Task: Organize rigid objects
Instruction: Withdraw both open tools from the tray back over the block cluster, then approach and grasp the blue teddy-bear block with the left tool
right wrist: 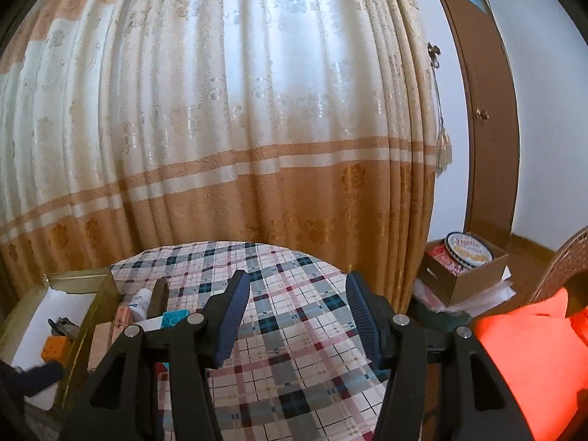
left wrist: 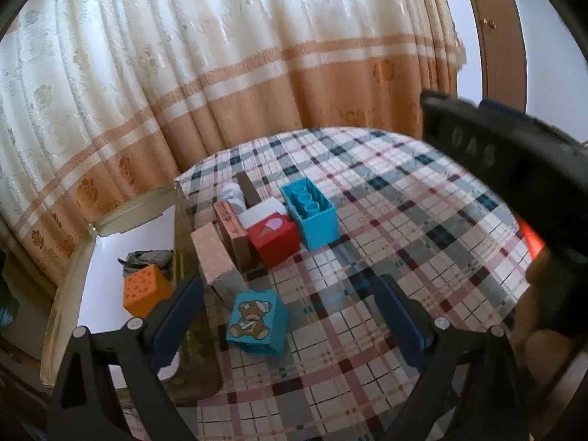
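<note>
Both tongs gape with nothing between them, left [left wrist: 290, 316] and right [right wrist: 296, 316], hiding blocks [right wrist: 172, 321] behind.

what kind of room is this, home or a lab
Most likely a room in a home: a long flowered curtain, a checked tablecloth with toy blocks on it, and a wooden door.

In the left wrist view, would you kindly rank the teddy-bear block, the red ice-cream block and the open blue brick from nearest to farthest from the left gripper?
From the left gripper:
1. Teddy-bear block, on the tablecloth between the open fingers, toward the left one.
2. Red ice-cream block, farther back in the cluster.
3. Open blue brick, behind it and slightly right.
</note>
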`<state>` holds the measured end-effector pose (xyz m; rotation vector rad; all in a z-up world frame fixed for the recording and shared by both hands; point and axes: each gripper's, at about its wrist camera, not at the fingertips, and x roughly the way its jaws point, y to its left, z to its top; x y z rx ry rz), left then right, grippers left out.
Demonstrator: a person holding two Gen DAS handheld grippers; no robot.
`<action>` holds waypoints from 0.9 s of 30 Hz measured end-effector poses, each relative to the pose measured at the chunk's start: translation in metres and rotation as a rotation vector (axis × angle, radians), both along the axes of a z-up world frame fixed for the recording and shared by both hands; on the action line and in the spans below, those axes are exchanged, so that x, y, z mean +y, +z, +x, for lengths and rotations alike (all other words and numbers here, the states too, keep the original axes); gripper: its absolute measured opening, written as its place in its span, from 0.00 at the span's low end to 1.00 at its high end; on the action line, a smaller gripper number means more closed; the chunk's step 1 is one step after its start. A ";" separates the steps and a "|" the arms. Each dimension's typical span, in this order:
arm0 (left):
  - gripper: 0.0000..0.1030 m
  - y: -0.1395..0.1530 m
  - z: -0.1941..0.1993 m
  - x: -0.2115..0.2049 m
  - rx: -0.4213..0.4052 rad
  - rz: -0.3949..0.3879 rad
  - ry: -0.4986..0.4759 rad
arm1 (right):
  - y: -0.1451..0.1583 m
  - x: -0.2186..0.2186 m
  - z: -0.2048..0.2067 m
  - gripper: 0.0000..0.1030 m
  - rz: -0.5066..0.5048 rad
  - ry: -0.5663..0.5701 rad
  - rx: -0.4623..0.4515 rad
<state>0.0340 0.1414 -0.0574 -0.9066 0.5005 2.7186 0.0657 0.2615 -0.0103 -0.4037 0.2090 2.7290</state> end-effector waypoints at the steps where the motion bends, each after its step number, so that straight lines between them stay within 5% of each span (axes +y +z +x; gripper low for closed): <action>1: 0.93 -0.002 0.000 0.001 -0.005 -0.001 0.008 | -0.001 0.003 -0.001 0.56 -0.014 -0.007 -0.005; 8: 0.92 -0.022 -0.022 -0.009 -0.156 0.034 0.121 | -0.003 0.003 -0.006 0.56 -0.014 -0.003 -0.036; 27: 0.91 -0.036 -0.041 0.012 -0.281 0.022 0.116 | -0.007 0.007 -0.016 0.56 -0.039 0.024 -0.092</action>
